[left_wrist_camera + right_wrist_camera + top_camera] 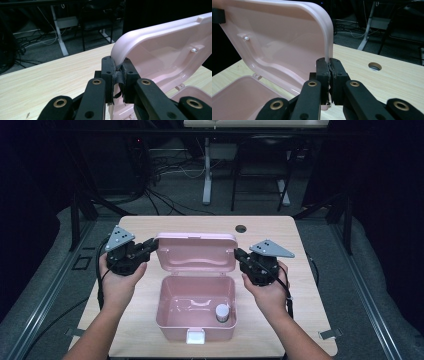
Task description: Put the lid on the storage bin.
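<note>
I have the pink box [196, 312] standing open in the middle of the table [280, 235], its lid [196, 251] upright, with my left gripper [119, 65] pinching the lid's left edge and my right gripper [329, 65] clamped on its right edge. A small white-capped bottle [222, 312] sits inside. I judge I'm about to close it: next I swing both hands forward and down together, keeping the lid level.

No legible text, label, brand or number on anything here.
</note>
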{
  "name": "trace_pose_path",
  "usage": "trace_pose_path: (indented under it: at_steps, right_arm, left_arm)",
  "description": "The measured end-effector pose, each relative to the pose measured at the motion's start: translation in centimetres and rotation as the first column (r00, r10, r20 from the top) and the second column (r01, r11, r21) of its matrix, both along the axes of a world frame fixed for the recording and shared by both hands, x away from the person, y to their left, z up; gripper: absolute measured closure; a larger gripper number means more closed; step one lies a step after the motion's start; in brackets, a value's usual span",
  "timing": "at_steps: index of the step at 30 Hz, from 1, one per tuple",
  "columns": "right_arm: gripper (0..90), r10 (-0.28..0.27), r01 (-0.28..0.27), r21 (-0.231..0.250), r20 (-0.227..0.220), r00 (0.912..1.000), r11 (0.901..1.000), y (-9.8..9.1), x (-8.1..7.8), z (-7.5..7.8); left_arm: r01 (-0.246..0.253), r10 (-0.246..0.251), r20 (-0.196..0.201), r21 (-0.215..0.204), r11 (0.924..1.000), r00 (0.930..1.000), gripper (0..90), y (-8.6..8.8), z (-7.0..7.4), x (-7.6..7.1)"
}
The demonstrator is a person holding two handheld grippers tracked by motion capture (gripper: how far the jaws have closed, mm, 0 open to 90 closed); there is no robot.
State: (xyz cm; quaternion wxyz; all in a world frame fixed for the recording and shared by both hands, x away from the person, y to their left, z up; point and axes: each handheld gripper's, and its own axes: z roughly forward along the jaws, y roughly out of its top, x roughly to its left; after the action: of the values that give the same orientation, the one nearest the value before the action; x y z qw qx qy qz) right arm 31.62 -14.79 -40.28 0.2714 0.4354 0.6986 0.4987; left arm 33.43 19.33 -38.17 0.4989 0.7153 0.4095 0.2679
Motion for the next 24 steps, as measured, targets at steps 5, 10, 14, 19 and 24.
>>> trace_pose_path:
  at_steps: [5,10,14,19,24]
  right_arm:
    - [85.6,0.006,-0.006,0.014,0.0,1.0,0.9999,-0.2,-0.3,0.0]
    - [84.9,0.01,-0.011,0.041,0.014,0.9998,0.9991,-0.7,-0.8,0.4]
    - [84.3,0.009,-0.011,0.067,0.024,0.9997,0.9977,-1.3,-1.3,0.4]
    - [84.0,-0.02,0.018,0.084,0.02,0.9996,0.9963,-2.3,-1.4,-0.2]
    - [84.8,-0.018,0.018,0.12,0.001,0.9998,0.9927,-2.6,-1.0,-0.3]
  left_arm:
    - [0.002,-0.002,0.003,0.004,1.0,1.0,83.1,-0.1,0.0,-0.2]
    - [0.011,-0.011,0.0,-0.003,0.9999,0.9999,82.7,0.1,0.0,-0.6]
    - [0.013,-0.013,0.007,-0.013,0.9998,0.9999,82.6,0.1,-0.1,-0.9]
    - [0.021,-0.021,0.011,-0.01,0.9997,0.9997,82.3,0.2,-0.2,-1.3]
    - [0.037,-0.037,0.01,-0.016,0.9992,0.9993,81.9,0.4,-0.2,-1.8]
